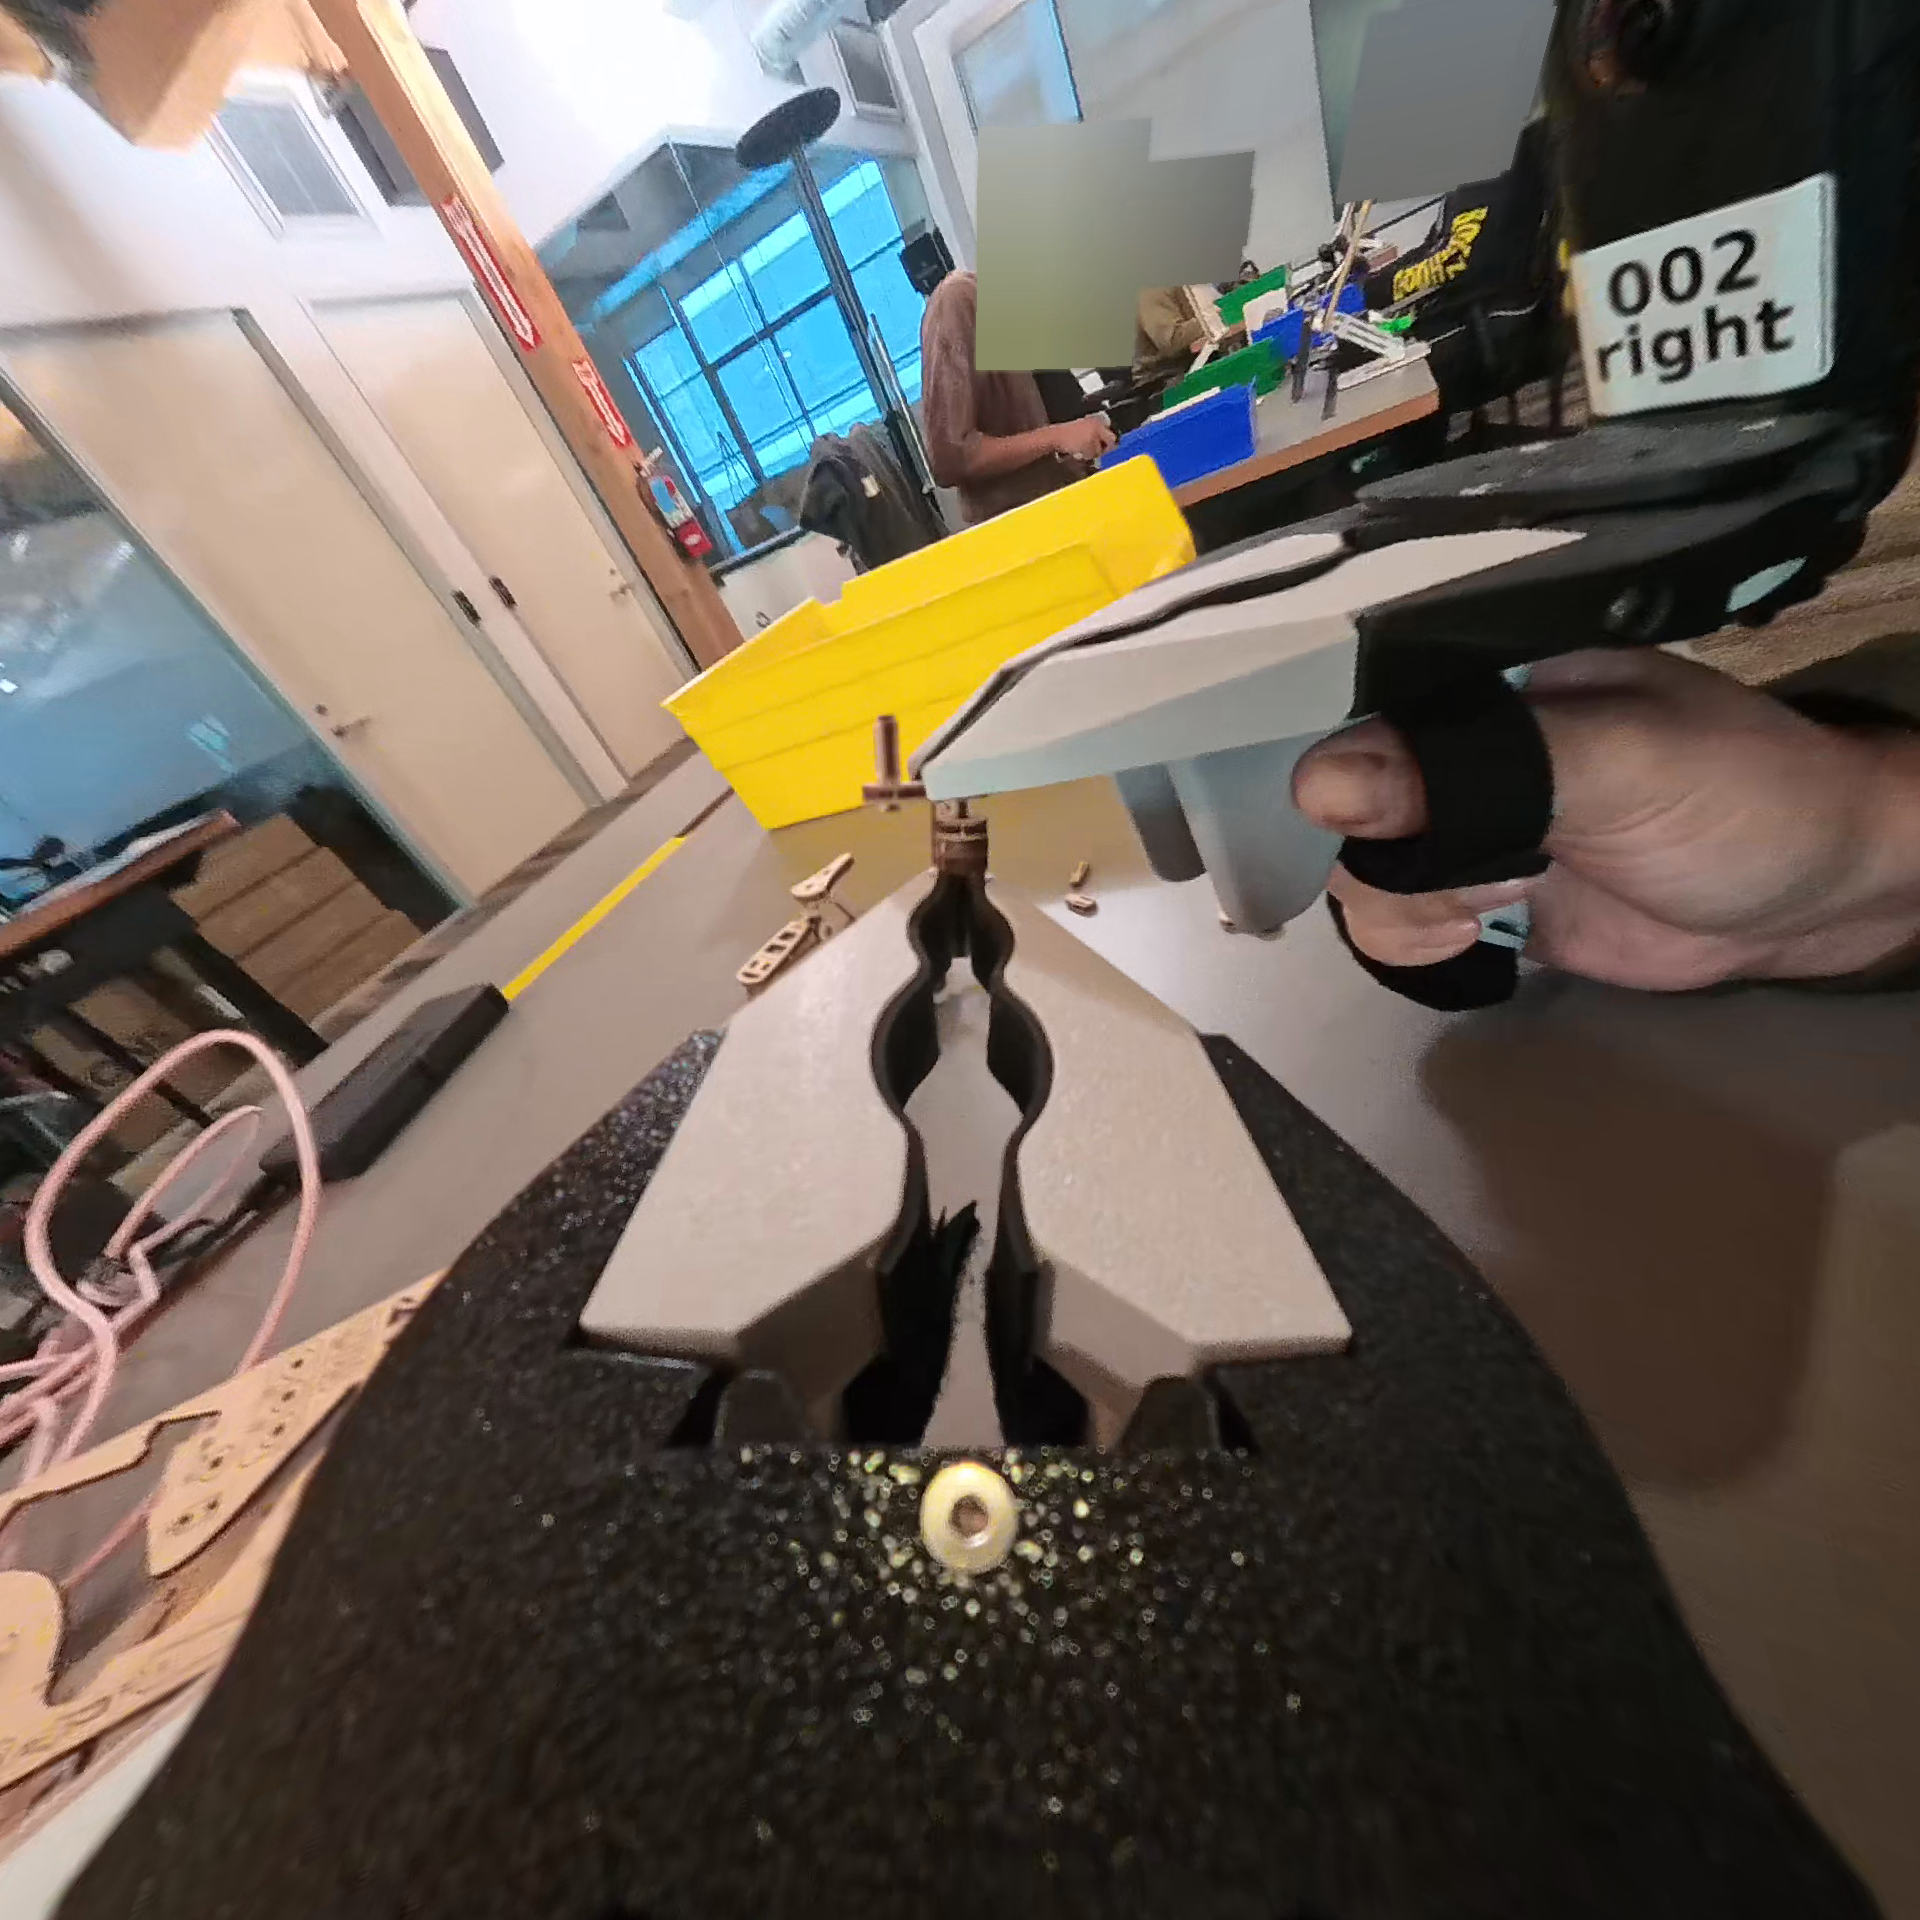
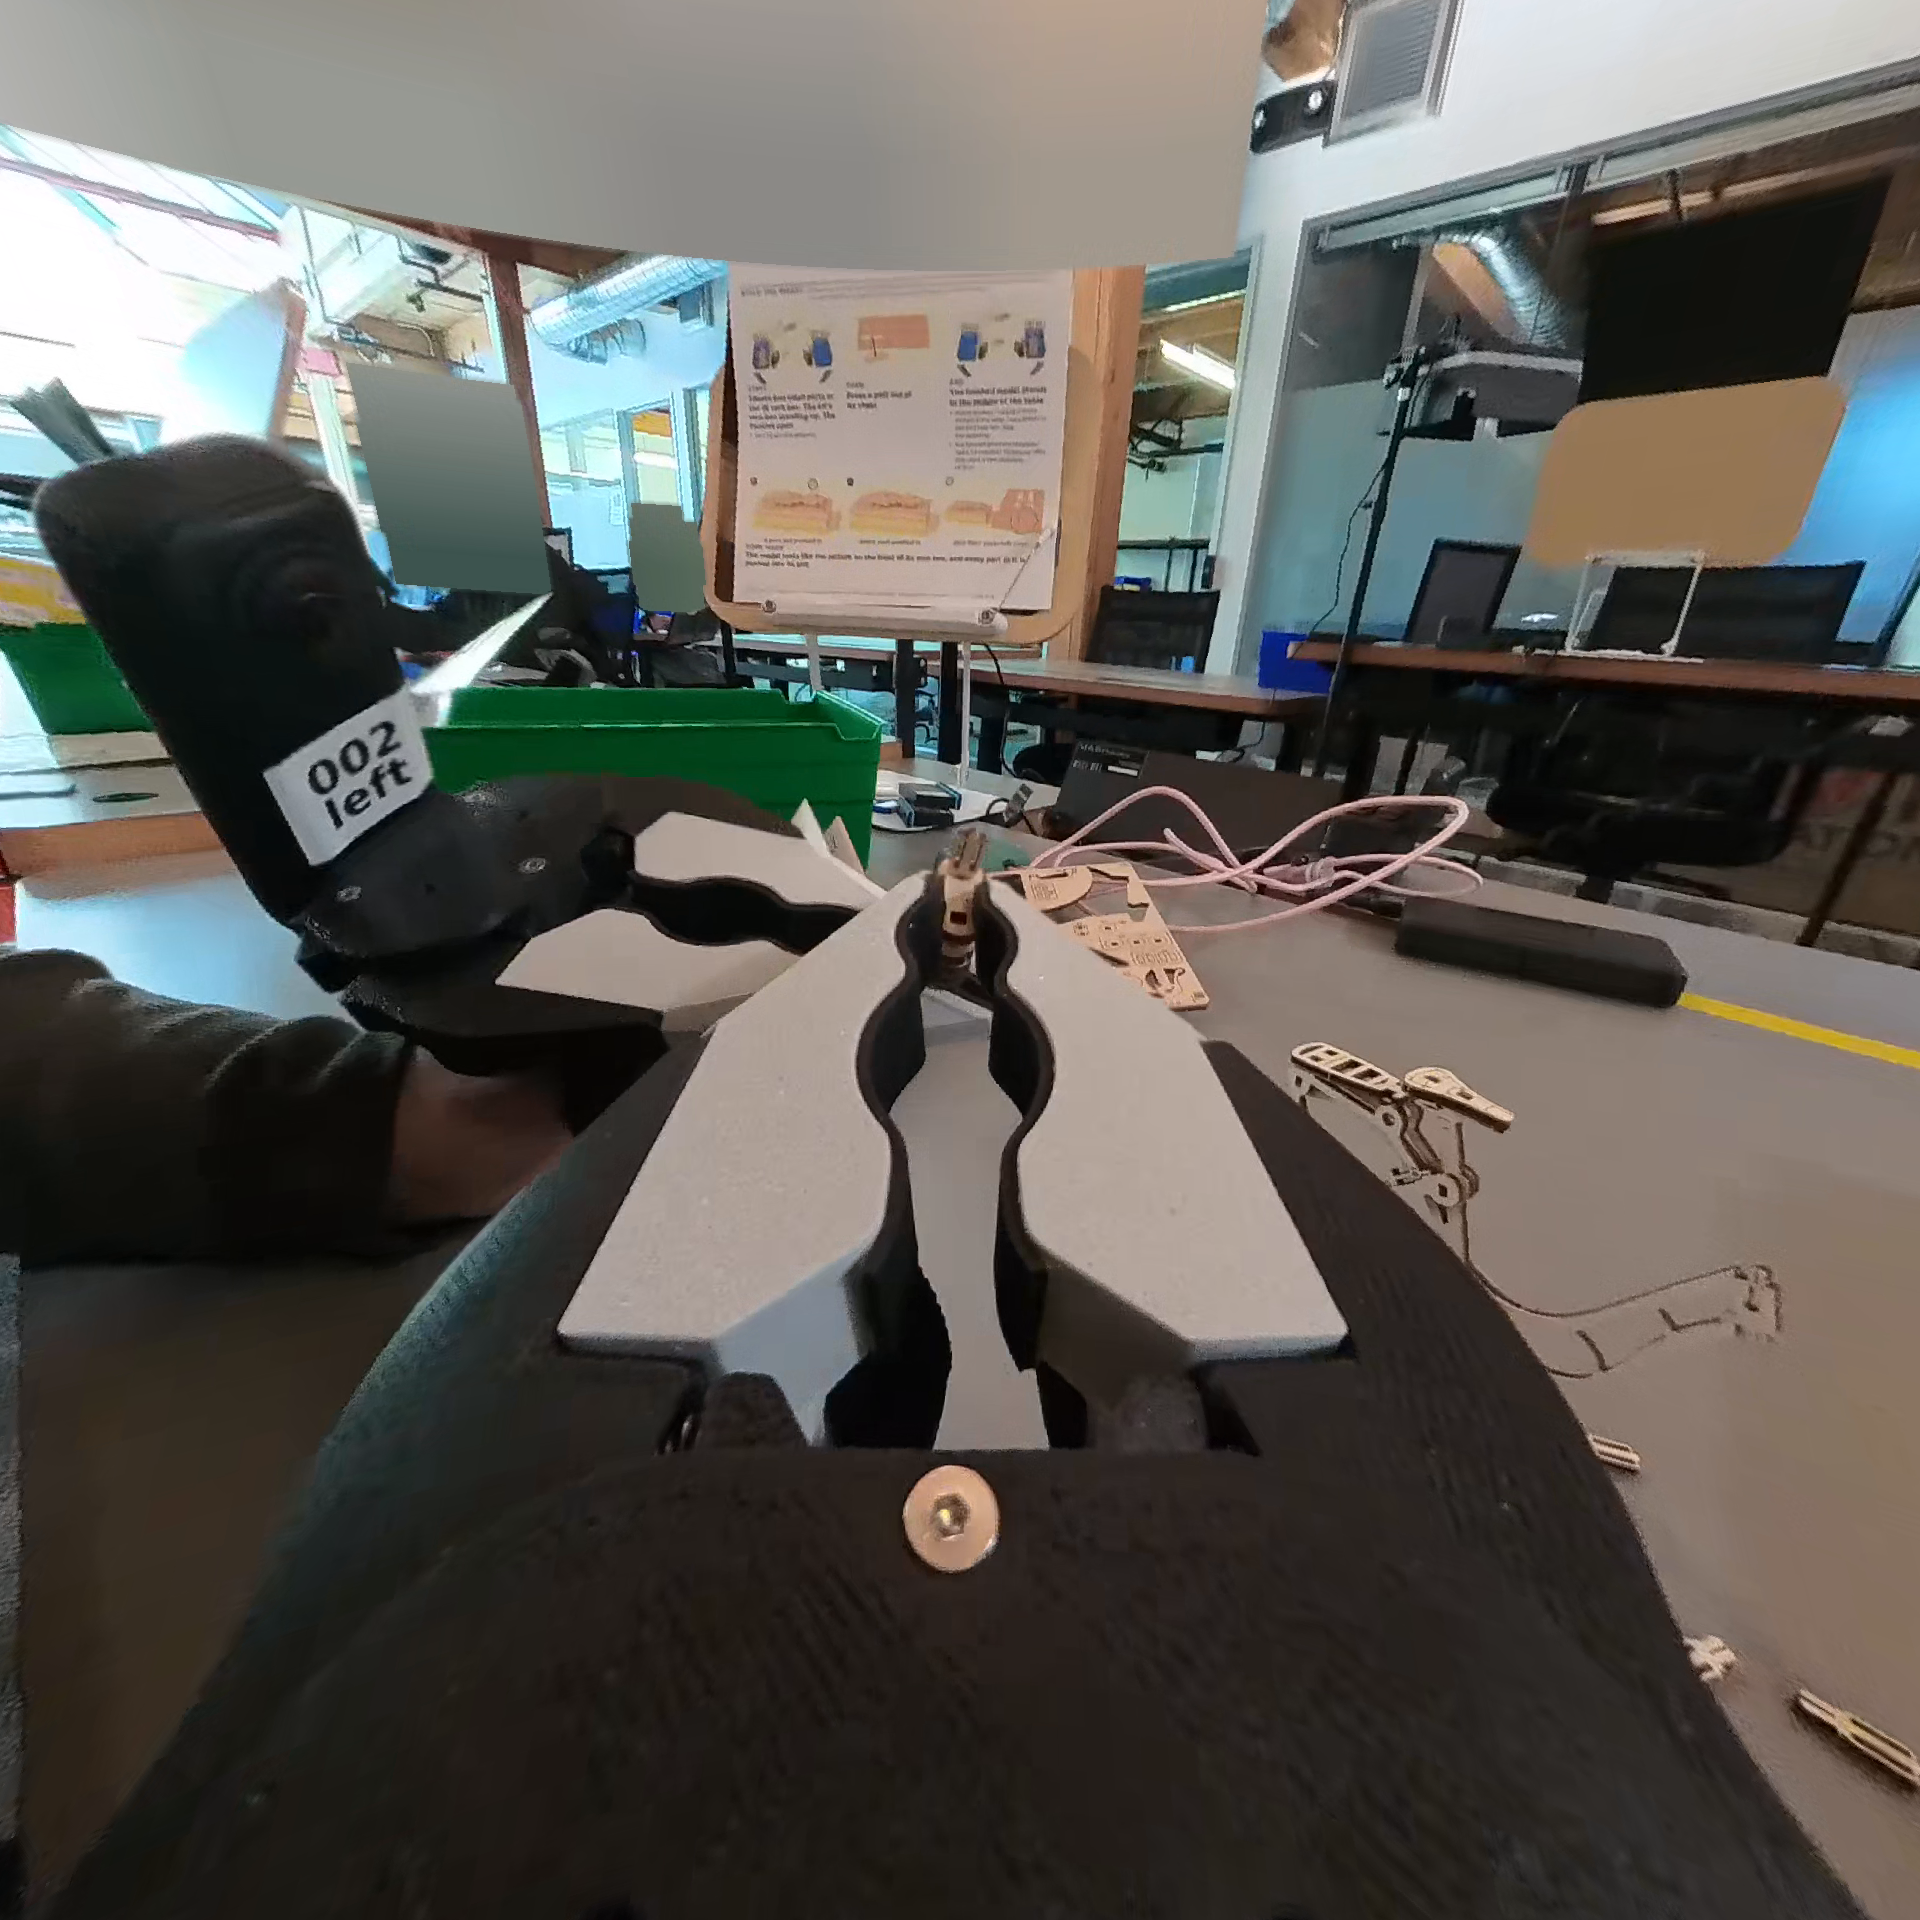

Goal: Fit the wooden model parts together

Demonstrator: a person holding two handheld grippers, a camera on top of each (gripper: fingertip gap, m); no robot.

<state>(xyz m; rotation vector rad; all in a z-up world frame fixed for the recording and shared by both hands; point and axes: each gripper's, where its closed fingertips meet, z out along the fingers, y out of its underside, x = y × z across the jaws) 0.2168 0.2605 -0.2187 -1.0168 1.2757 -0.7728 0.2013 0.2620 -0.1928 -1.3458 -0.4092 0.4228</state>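
Left tongs point(image 1: 954, 883): fingers closed on a small dark wooden part point(image 1: 956, 840) held upright at the tips, above the grey counter point(image 1: 1558, 1195). Right tongs point(image 2: 956, 914): fingers closed on a small pale wooden part point(image 2: 958, 883), also gripped at the very tips and standing upright. In the left wrist view, the right tongs come in from the right, their grey fingers point(image 1: 1143, 675) lying flat with the tips directly over the dark part; a small cross-shaped wooden piece point(image 1: 888, 774) shows just beside those tips, and whether it is held there cannot be determined. A bare hand point(image 1: 1662, 831) grips the right tool's handle. In the right wrist view, the left tongs enter from the left and meet the right tongs at the tips. On the counter to the right of the right tongs lies a partly assembled wooden model section point(image 2: 1403, 1122), with further loose small wooden pieces point(image 2: 1849, 1745) nearer the camera. Beyond the tips lies a flat wooden parts sheet point(image 2: 1132, 935), with a pink cable point(image 2: 1299, 842) and a black box point(image 2: 1538, 951) behind it. A yellow bin point(image 1: 935, 644) stands on the counter past the left tongs; a green bin point(image 2: 665, 748) stands past the right tongs, beside an instruction sheet on a stand point(image 2: 899, 436).
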